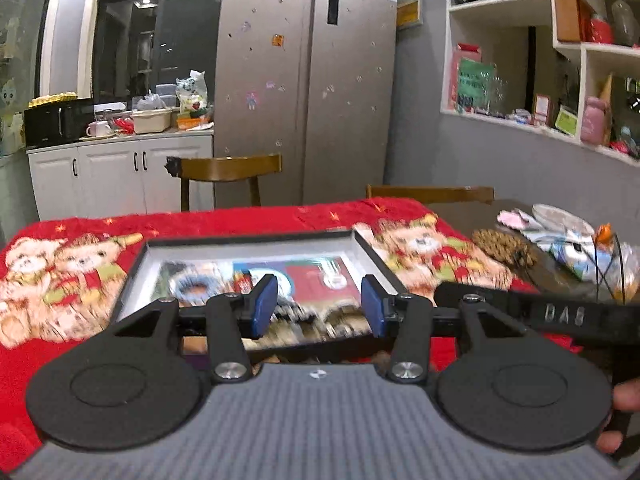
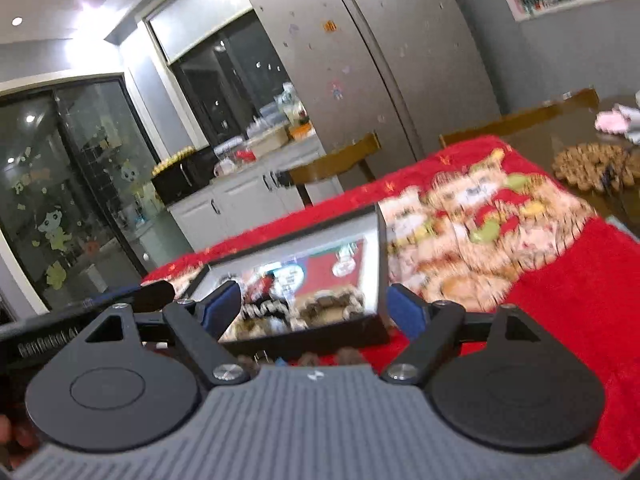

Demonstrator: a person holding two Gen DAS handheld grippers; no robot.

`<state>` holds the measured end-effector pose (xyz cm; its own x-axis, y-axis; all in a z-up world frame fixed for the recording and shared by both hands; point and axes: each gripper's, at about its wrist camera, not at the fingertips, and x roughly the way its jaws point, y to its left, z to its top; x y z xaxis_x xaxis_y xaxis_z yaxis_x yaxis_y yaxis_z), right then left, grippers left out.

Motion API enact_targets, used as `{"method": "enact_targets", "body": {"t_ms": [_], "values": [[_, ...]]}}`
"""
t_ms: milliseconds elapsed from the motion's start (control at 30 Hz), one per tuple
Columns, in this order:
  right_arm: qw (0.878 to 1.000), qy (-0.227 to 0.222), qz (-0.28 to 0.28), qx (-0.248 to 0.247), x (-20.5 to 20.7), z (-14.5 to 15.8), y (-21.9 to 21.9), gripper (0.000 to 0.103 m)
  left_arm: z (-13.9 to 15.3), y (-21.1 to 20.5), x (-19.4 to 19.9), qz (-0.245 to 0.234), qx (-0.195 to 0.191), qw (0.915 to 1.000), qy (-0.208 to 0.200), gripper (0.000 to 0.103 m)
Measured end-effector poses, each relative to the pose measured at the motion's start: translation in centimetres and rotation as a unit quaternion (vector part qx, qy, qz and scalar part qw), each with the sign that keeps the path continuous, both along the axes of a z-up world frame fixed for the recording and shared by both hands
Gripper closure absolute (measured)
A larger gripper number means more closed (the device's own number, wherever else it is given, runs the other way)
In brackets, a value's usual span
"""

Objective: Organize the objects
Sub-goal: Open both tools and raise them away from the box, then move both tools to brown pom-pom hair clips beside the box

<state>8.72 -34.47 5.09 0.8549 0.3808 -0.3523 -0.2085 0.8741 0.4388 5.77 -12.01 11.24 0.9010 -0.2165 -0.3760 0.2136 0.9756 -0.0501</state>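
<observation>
So, left wrist cam first: the left gripper (image 1: 319, 306) hangs over the near edge of a shallow black tray (image 1: 370, 246) w/ a pale inner wall, sitting on a red teddy-bear cloth (image 1: 60, 276) that covers most of the table. Jaws are partway apart, nothing between the blue pads (image 1: 265, 304). Tray is full of small stuff, too blurred to say what exactly, maybe a ring-shaped thing and some printed packets. Part of the right gripper pokes in from the right, and a fingertip or two show at the far right edge. Off the cloth to the right there's a brown woven mat (image 1: 502, 246) and some clutter. Fridge (image 1: 304, 80) and a wooden chair (image 1: 228, 170) behind.

Right wrist cam: right gripper (image 2: 316, 312) is spread wide, empty, hovering at the tray's (image 2: 382, 248) near right corner, not touching as far as I can tell. Same cloth (image 2: 568, 300), same mat (image 2: 592, 168) further back.
</observation>
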Motion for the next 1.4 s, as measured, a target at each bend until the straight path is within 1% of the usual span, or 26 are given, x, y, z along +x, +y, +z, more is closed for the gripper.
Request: {"method": "enact_targets", "body": {"t_ms": [100,133,200,233,300,400,467,533,633,733,833,900,967,1033,1133,1200,1233,1300,1400], "values": [[1.0,0.002,0.004,-0.018,0.2,-0.8,0.3,0.015,-2.6,-0.4,0.1,-0.003,-0.017,0.9998,0.011,0.051],[1.0,0.002,0.004,-0.021,0.3,-1.0,0.3,0.015,-3.4,-0.5,0.1,-0.006,-0.017,0.9997,0.018,0.051],[1.0,0.012,0.01,-0.023,0.6,-1.4,0.4,0.015,-4.8,-1.1,0.2,-0.014,-0.002,0.9995,0.027,0.051],[1.0,0.014,0.013,-0.023,0.7,-1.6,0.4,0.015,-5.6,-1.4,0.2,-0.013,0.008,0.9996,0.024,0.051],[0.999,0.019,0.013,-0.025,0.7,-2.0,0.5,0.015,-6.6,-1.7,0.7,-0.009,0.032,0.9989,0.034,0.051],[0.999,0.025,0.019,-0.028,0.9,-2.5,0.7,0.015,-8.0,-2.0,1.2,-0.014,0.039,0.9978,0.051,0.051],[0.999,0.029,0.021,-0.035,1.0,-2.9,0.8,0.015,-8.6,-1.9,1.5,-0.011,0.042,0.9976,0.055,0.051],[0.998,0.037,0.026,-0.037,1.3,-3.3,0.9,0.015,-9.0,-1.7,2.0,0.006,0.052,0.9973,0.052,0.051],[0.998,0.048,0.035,-0.037,1.6,-3.9,1.0,0.015,-9.4,-1.3,2.7,0.0,0.038,0.9966,0.073,0.051],[0.997,0.051,0.042,-0.043,1.7,-4.4,1.3,0.015,-9.6,-1.1,3.4,0.0,0.039,0.9956,0.086,0.048],[0.996,0.055,0.052,-0.051,1.7,-5.2,1.8,0.015,-10.0,-0.7,4.4,0.003,0.028,0.9927,0.117,0.048],[0.995,0.057,0.057,-0.062,1.9,-5.6,2.2,0.016,-10.1,-0.2,4.6,0.005,0.012,0.9929,0.118,0.048],[0.995,0.053,0.064,-0.062,1.8,-5.5,2.3,0.016,-10.1,-0.3,4.5,0.005,0.014,0.9929,0.118,0.048],[0.995,0.05,0.062,-0.063,1.8,-5.5,2.4,0.016,-10.1,-0.6,4.3,0.009,0.025,0.993,0.115,0.049],[0.994,0.065,0.053,-0.073,2.1,-5.7,2.5,0.024,-10.0,-0.9,3.9,0.013,0.036,0.9934,0.109,0.052],[0.993,0.064,0.051,-0.082,2.0,-5.7,2.7,0.034,-9.9,-0.9,3.6,0.015,0.036,0.9938,0.105,0.053],[0.993,0.062,0.053,-0.086,1.9,-5.6,2.9,0.036,-9.9,-0.8,3.5,0.016,0.035,0.9938,0.104,0.053],[0.992,0.061,0.057,-0.091,1.8,-5.6,3.1,0.049,-9.9,-0.7,3.2,0.017,0.034,0.9934,0.108,0.053],[0.992,0.061,0.059,-0.089,1.7,-5.6,3.0,0.059,-9.9,-0.6,2.7,0.018,0.03,0.9941,0.102,0.054]]}}
